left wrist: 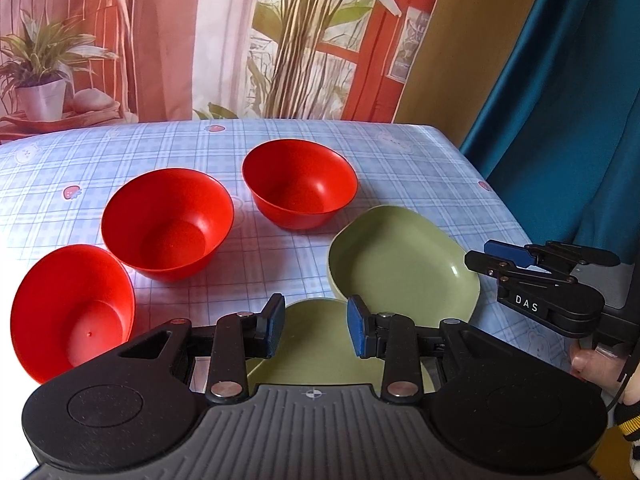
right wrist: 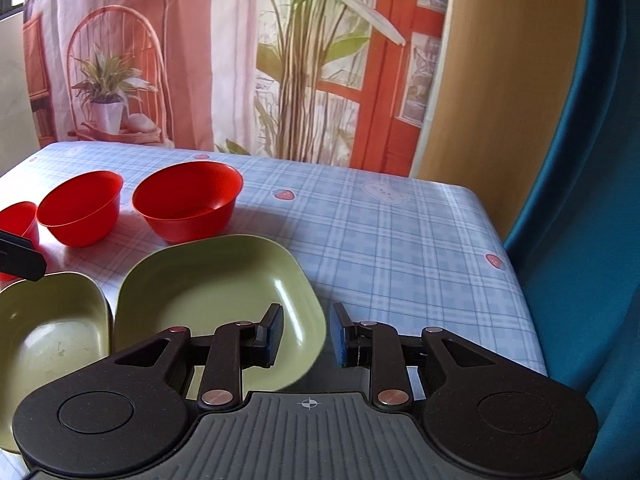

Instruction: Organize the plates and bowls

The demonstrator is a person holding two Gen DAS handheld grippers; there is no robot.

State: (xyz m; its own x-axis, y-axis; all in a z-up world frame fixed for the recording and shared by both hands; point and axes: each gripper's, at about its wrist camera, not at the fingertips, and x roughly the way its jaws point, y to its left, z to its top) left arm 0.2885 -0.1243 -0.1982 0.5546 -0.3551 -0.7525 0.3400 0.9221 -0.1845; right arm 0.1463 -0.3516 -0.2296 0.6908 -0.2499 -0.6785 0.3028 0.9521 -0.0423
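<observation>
Left gripper [left wrist: 314, 330] angled downward, jaws parted, nothing clamped. Right gripper [right wrist: 306, 338] likewise tilted down, jaws narrowly parted, empty. Fingers [left wrist: 588, 362] seen wrapped on right handle.

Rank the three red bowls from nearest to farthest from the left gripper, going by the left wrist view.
From the left gripper:
1. Left red bowl, nearest, low at the left edge of the view.
2. Middle red bowl, further back, left of centre.
3. Far red bowl, farthest, toward the back of the table, behind the green plates.
</observation>
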